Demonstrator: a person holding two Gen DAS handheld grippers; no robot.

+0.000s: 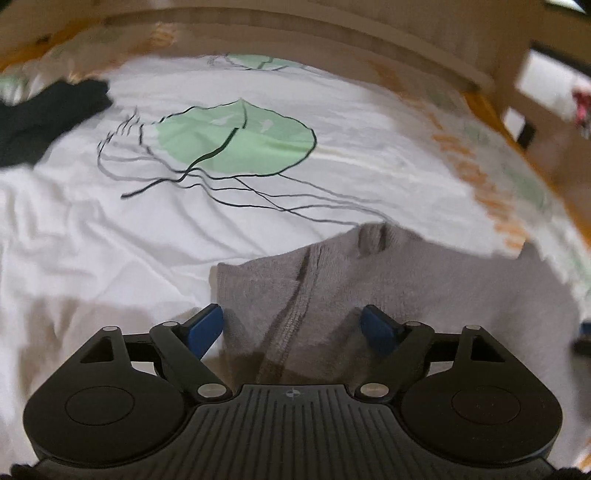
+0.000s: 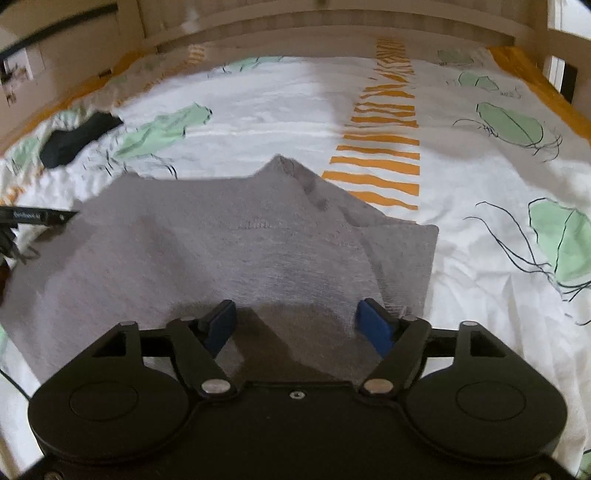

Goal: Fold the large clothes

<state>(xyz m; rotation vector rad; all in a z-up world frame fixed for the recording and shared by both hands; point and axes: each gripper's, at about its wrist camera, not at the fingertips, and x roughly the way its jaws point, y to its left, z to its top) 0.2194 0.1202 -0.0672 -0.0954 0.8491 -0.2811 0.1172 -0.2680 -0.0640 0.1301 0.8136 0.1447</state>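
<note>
A grey knit garment (image 2: 240,240) lies spread on a bed with a white printed cover (image 2: 280,107). In the left wrist view the garment (image 1: 406,288) fills the lower right, with a seam running toward the gripper. My left gripper (image 1: 291,325) is open, its blue pads either side of the garment's near edge. My right gripper (image 2: 297,319) is open over the near part of the garment, nothing between its pads. The left gripper's tip (image 2: 37,216) shows at the garment's left edge in the right wrist view.
A dark cloth (image 1: 44,118) lies on the cover at the far left; it also shows in the right wrist view (image 2: 77,138). A wooden bed frame (image 2: 332,33) runs along the far side. Orange stripes (image 2: 384,122) and green prints mark the cover.
</note>
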